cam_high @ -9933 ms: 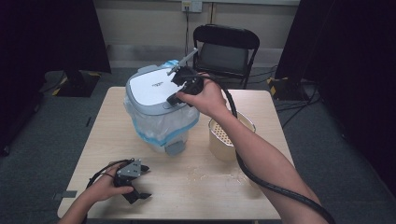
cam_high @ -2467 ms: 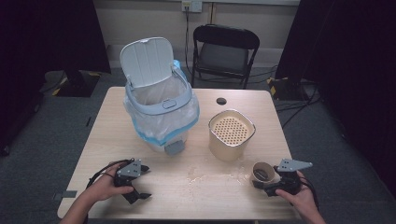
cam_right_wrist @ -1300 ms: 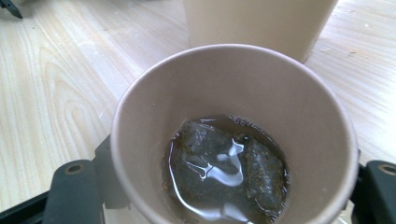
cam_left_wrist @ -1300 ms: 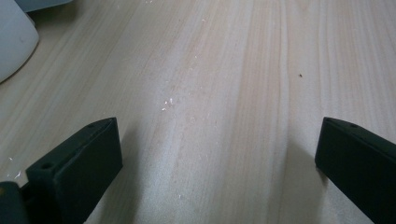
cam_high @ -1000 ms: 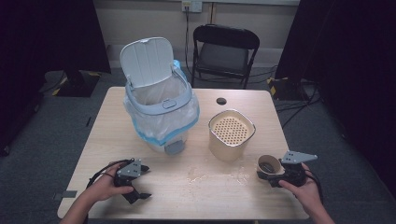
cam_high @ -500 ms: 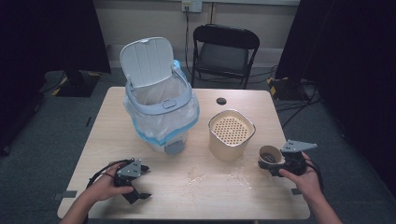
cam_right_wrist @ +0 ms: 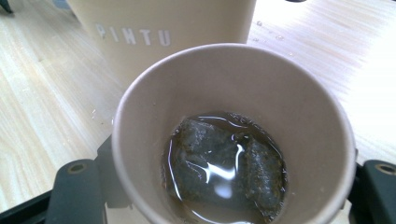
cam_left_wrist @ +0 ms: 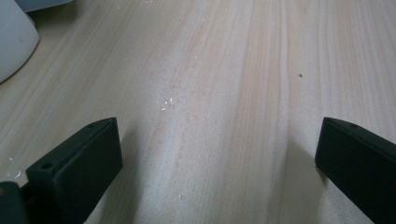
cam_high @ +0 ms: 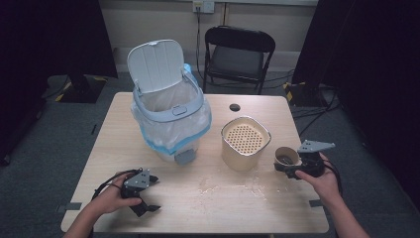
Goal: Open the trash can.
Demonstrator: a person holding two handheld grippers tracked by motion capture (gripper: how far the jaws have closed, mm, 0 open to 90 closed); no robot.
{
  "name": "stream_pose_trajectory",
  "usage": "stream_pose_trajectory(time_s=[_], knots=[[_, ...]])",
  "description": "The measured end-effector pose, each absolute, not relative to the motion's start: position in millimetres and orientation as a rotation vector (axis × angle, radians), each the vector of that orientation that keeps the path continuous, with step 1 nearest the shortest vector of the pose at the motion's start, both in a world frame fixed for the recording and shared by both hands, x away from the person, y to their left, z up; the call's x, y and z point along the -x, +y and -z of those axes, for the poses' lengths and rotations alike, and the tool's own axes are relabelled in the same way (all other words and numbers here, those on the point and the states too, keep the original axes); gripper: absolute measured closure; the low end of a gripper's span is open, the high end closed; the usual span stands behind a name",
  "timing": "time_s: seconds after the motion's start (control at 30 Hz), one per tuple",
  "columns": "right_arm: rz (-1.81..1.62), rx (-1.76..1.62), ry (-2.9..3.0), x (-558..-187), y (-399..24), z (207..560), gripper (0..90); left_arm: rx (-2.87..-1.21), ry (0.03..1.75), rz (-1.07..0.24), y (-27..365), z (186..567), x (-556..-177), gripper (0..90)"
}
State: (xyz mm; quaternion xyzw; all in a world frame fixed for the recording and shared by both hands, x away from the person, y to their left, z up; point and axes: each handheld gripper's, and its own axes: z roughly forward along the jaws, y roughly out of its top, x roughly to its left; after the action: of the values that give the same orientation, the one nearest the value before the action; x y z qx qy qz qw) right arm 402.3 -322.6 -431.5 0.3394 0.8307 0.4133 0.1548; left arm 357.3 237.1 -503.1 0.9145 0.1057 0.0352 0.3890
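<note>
the right gripper [cam_high: 288,167] holds a paper cup [cam_high: 287,156] between its two black jaws, which press on the cup's sides; in the right gripper view the cup [cam_right_wrist: 233,135] has a little dark liquid and two wet tea bags [cam_right_wrist: 224,175] at the bottom. the cup sits just right of a cream container with a holed lid [cam_high: 245,142], near the right edge of the wooden table [cam_high: 228,208]. the left gripper [cam_high: 148,193] rests on the table near the front left corner, its jaws wide apart with nothing between them. a white bin with a plastic liner [cam_high: 168,119] stands at the back left with its lid up.
</note>
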Motion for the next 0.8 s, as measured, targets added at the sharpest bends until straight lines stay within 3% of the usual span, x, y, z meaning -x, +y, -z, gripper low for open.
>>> stream_pose_trajectory(time_s=[0.8], knots=[[-1.129, -0.975, 2.345, -448.0, -325.4, 412.1, 26.7, -2.326, 0.268, -0.090, 237.1, 503.1, -357.3, 0.0]])
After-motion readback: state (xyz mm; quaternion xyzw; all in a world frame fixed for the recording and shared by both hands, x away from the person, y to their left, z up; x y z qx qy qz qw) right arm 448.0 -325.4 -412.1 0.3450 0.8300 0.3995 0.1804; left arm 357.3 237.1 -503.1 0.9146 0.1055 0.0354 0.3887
